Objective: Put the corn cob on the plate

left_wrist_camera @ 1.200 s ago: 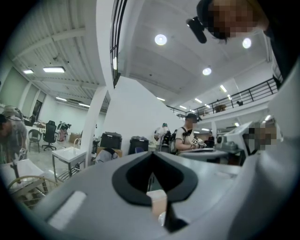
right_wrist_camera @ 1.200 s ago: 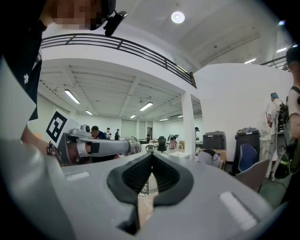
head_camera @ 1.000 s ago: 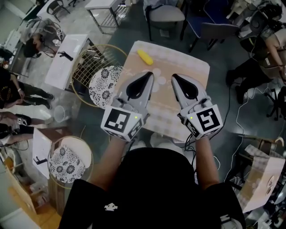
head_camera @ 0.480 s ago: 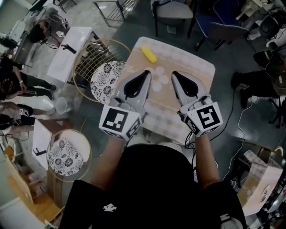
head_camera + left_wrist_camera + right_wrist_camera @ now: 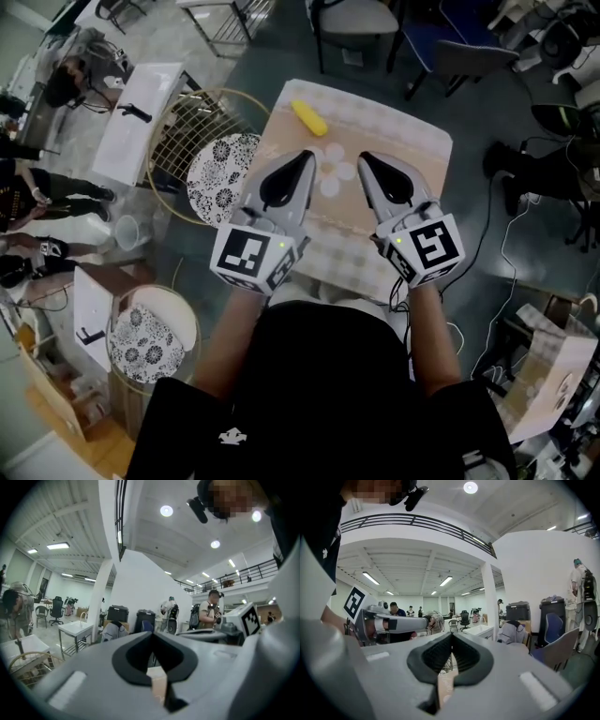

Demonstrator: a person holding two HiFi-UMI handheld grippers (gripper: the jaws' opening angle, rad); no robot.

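A yellow corn cob (image 5: 307, 117) lies near the far left corner of a small table (image 5: 412, 141) covered in a beige flowered cloth. Left of the table, a black-and-white patterned plate (image 5: 218, 167) rests on a round wire stand (image 5: 178, 127). Both grippers hover side by side over the table's near half and point away from me. The left gripper (image 5: 307, 156) is shut and empty, its tip a short way in front of the corn. My right gripper (image 5: 364, 157) is also shut and empty. In the gripper views, the left gripper (image 5: 151, 634) and right gripper (image 5: 451, 637) show jaws meeting at the tips.
A second patterned plate (image 5: 148, 344) sits in another round stand at lower left. A white table (image 5: 141, 108) and people stand at the left. Chairs (image 5: 353, 19) are behind the table, with cables (image 5: 487, 253) and a box (image 5: 548, 375) on the floor at right.
Both hands have drifted slightly lower and the head view has shifted a little. The jaws stay shut, and the corn lies where it was.
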